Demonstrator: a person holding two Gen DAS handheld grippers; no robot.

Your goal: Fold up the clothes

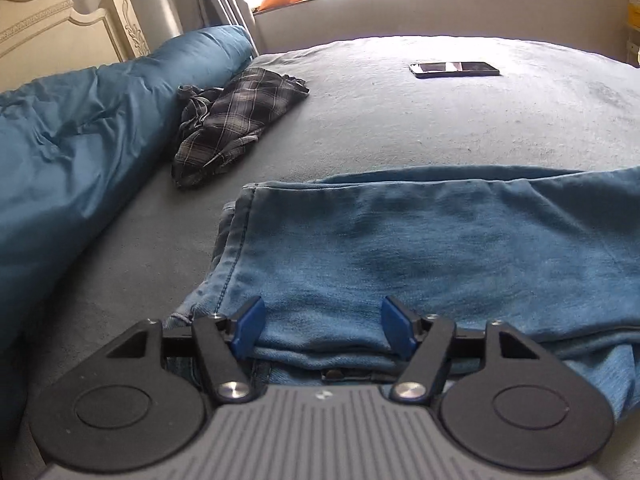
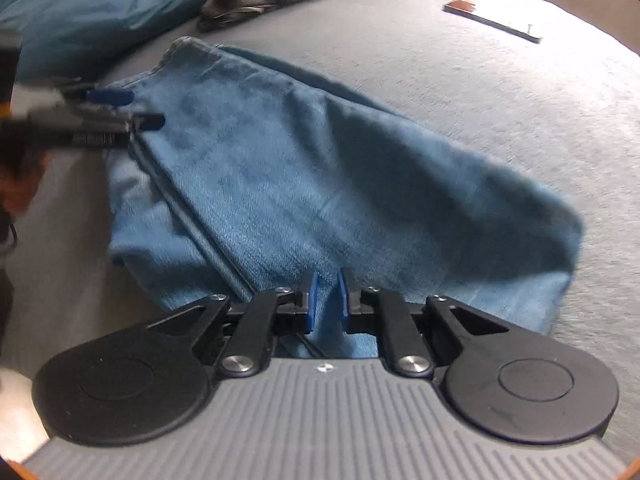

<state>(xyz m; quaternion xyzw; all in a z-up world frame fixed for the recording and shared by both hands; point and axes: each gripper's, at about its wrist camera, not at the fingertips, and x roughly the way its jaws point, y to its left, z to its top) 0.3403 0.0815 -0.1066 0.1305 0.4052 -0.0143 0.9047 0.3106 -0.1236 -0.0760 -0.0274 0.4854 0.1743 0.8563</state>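
The left hand-held gripper sits low over the near edge of the jeans, its blue fingers spread wide with a fold of denim lying between them, released rather than pinched. In the right wrist view the same gripper appears at the far left corner of the denim, blurred. The right hand-held gripper has its blue pads drawn close together with a ridge of denim rising between them, so it is grasping the jeans at their near edge, though a narrow gap between the pads shows.

The jeans lie folded over on the grey bed, a stitched seam running along the left side and a waistband button visible just beneath the left gripper. Beyond them, well apart, a crumpled plaid garment rests against a teal duvet bunched along the left of the bed. A dark phone lies flat further back on the bed. A cream carved headboard stands behind the duvet.
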